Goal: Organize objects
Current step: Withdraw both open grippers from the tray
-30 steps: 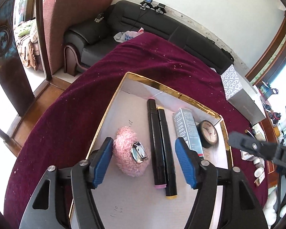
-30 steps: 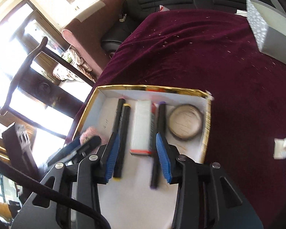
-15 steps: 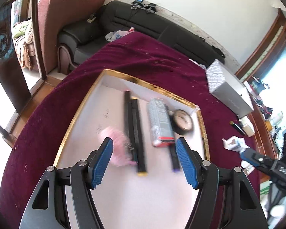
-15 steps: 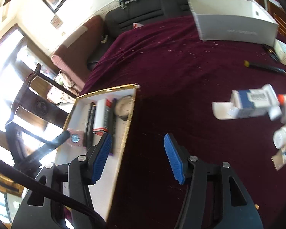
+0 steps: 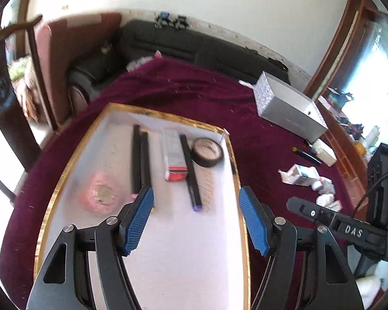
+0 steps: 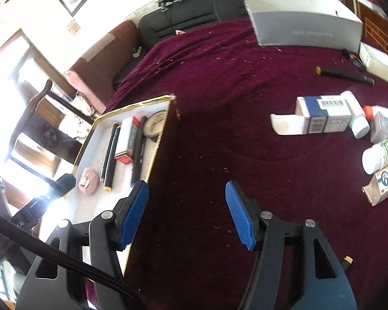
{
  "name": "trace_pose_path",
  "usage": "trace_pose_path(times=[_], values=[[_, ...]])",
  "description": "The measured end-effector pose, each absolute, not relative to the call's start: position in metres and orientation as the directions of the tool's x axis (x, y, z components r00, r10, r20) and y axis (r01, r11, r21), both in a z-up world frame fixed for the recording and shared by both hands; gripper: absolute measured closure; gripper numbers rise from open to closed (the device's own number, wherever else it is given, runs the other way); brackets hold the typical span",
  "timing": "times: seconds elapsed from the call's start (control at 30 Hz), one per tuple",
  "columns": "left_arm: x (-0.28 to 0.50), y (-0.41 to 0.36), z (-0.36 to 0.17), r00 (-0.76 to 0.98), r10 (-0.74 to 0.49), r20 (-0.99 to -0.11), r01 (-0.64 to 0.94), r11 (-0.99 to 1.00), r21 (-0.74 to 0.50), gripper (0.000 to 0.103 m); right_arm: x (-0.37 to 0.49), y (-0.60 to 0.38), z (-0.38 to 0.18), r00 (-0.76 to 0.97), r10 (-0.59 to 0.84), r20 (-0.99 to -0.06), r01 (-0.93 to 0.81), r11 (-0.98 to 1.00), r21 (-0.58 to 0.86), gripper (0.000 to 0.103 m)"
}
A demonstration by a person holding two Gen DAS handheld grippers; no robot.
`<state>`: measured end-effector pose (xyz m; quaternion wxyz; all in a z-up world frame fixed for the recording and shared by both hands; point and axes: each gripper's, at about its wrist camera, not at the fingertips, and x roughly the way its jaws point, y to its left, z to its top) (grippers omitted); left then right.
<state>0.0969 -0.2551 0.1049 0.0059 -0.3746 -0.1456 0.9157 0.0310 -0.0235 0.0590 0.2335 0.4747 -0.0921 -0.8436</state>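
Note:
A gold-rimmed white tray on the maroon cloth holds a pink fluffy clip, two black markers, a grey box, a black pen and a round compact. My left gripper is open and empty above the tray's near part. My right gripper is open and empty over bare cloth right of the tray. Loose medicine boxes, white bottles and a black marker lie to the right.
A large grey box stands at the far side of the table, also in the left view. A flat white box lies near the marker. A black sofa and a wooden chair are beyond the table.
Both grippers pulled back from the tray. My right gripper swung right, out over the cloth toward the medicine boxes, and opened wider. The left gripper rose and backed off, leaving the pink clip in the tray.

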Motion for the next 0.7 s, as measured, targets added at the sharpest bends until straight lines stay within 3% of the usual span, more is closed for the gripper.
trace_pose_path(times=[0.3,0.7], values=[[0.122,-0.261,0.119,-0.799,-0.11,-0.591,0.209,-0.973,-0.101,0.04,0.051,-0.066,0.054,-0.438,-0.464,-0.769,0.39,-0.87,0.302,0.038],[0.131,-0.272,0.111,-0.789,-0.127,-0.601,0.235,-0.966,-0.105,0.04,0.07,-0.088,0.057,-0.551,-0.388,-0.739,0.371,-0.907,0.2,0.031]])
